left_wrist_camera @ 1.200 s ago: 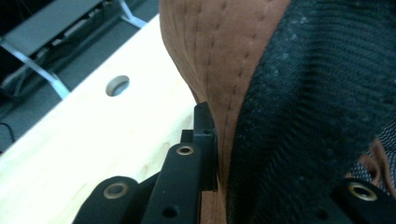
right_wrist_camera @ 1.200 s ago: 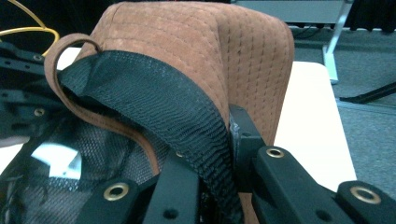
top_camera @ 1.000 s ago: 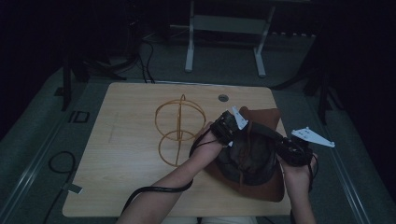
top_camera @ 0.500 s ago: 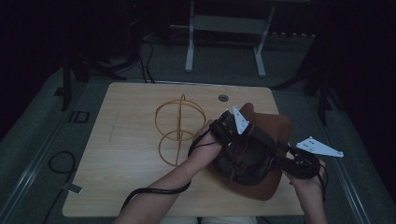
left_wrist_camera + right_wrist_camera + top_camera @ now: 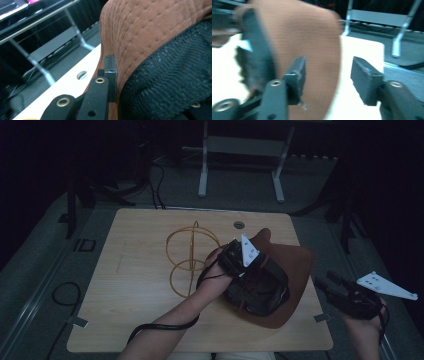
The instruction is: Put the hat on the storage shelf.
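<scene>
Pinching the brown hat (image 5: 295, 265), the left gripper (image 5: 243, 256) — right gripper (image 5: 345, 292) fingers spread.

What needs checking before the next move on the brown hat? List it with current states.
1. Left claw clamped on the brown hat brim: ok, brim pinched between its jaws.
2. Right claw free of the hat: ok, jaws open, nothing between them.
3. Right claw clear of the table: ok, it sits past the right edge.
4. Hat supported by the table: ok, though its far brim is lifted.
5. Wire frame clear of the hat: ok, it stands apart, left of it.
</scene>
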A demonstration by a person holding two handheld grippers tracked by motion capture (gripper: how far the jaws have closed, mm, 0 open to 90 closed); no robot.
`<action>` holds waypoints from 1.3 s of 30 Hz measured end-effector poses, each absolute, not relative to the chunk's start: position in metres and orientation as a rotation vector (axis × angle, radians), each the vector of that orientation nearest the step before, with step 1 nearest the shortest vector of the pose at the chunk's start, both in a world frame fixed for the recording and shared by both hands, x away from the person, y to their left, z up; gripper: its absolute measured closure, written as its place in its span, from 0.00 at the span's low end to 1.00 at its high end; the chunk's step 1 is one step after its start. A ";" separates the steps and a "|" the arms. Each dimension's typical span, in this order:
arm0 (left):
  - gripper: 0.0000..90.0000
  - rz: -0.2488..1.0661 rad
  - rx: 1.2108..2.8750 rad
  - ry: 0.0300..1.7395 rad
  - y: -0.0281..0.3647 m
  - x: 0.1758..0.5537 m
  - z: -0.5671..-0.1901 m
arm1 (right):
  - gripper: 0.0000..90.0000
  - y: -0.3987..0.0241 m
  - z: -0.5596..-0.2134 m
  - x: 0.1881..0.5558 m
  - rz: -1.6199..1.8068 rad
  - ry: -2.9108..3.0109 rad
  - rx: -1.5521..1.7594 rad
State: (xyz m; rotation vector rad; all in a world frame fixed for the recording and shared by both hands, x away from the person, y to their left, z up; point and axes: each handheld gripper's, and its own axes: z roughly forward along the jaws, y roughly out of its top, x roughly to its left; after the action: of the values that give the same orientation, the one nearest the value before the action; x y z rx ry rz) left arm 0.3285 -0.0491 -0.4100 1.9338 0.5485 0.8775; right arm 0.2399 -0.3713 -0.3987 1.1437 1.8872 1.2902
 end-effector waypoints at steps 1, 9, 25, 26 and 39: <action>0.96 0.865 1.921 0.526 -0.046 0.326 -0.410 | 0.57 -0.376 -0.399 0.242 1.279 1.890 1.157; 0.96 0.740 1.860 0.361 -0.023 0.310 -0.406 | 0.60 -0.385 -0.405 0.256 1.319 1.927 1.138; 0.96 0.592 1.745 0.047 -0.007 0.276 -0.399 | 0.59 -0.323 -0.417 0.257 1.537 2.181 0.804; 0.96 0.581 1.735 0.032 -0.006 0.274 -0.400 | 0.58 -0.319 -0.416 0.256 1.560 2.186 0.776; 0.96 0.593 1.735 0.016 -0.015 0.265 -0.401 | 0.52 -0.275 -0.413 0.255 1.695 2.216 0.568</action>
State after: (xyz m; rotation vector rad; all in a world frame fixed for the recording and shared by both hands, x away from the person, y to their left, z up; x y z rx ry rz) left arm 0.2653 -0.0154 -0.4006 1.7352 0.0155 0.5929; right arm 0.2549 -0.2746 -0.4133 0.5680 2.2158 1.6952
